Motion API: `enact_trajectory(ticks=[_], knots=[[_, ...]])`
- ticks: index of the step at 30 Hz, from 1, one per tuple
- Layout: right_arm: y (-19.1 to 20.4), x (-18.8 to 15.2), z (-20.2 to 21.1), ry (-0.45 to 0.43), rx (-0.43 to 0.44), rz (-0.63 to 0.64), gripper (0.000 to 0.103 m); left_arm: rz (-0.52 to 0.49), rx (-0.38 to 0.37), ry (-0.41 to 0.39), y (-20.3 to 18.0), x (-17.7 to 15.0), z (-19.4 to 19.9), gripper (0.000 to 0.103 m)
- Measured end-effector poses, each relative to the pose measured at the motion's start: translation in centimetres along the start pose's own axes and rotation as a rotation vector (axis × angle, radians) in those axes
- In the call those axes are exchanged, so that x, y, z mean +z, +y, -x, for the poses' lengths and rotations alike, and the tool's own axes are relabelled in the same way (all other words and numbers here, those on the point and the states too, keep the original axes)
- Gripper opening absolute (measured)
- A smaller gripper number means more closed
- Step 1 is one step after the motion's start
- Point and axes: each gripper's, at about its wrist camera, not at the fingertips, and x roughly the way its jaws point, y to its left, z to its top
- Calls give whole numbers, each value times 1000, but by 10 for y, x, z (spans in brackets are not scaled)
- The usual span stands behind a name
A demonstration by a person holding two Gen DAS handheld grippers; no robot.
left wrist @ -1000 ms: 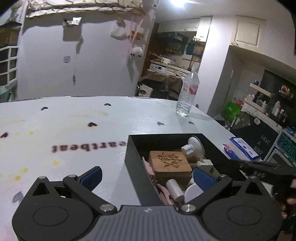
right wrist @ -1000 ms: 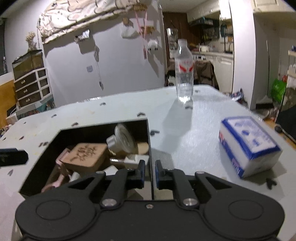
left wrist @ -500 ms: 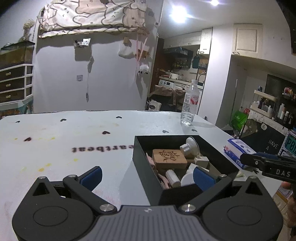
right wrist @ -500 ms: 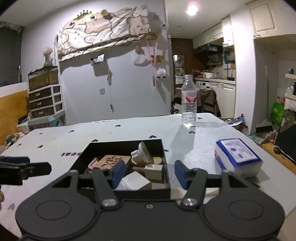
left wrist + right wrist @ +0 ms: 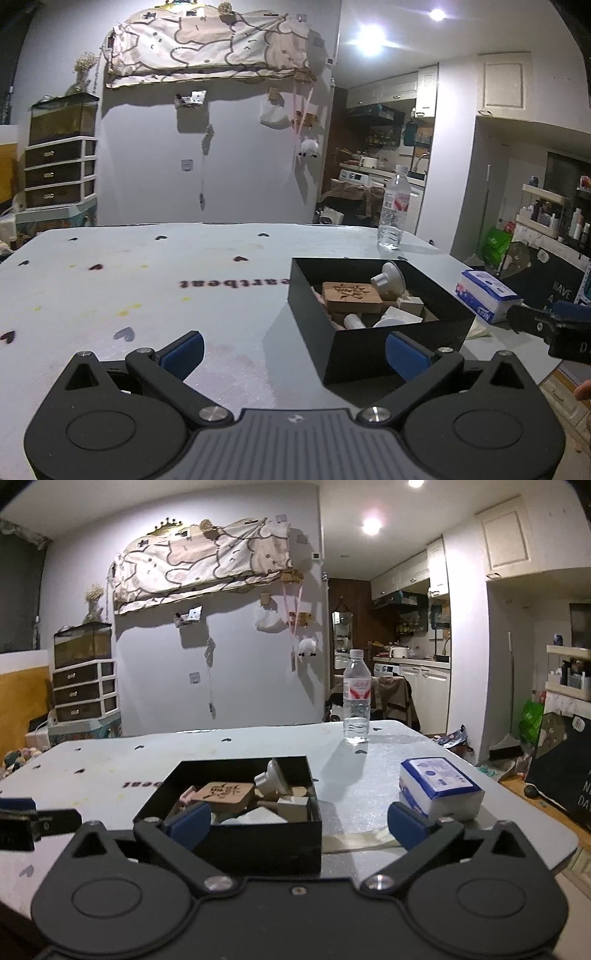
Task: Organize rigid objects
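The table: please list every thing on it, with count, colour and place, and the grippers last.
Box: one, black, open, middle of the table.
Wooden block: one, brown, carved, inside the box.
Other small items: several, white and pink, inside the box.
Bottle: one, clear, upright, far edge.
Tissue pack: one, white and blue, right of the box.
Left gripper: one, black, blue fingers, open, empty.
Right gripper: one, black, blue fingers, jaws opening, empty.

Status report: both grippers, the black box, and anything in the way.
Left gripper open, empty. Right gripper jaws opening, nothing between them. Black rectangular box full of small rigid items. White-and-blue tissue pack beside it, apart.
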Motion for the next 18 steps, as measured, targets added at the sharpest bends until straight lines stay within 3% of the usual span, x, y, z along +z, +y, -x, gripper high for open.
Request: enact_trajectory(ticks=[8,18], knots=[[2,-12,4,20,34,5,103,-15,40,7,-3,-8,8,103],[4,-13,9,12,16,14,103,-12,45,7,-2,-11,8,103]])
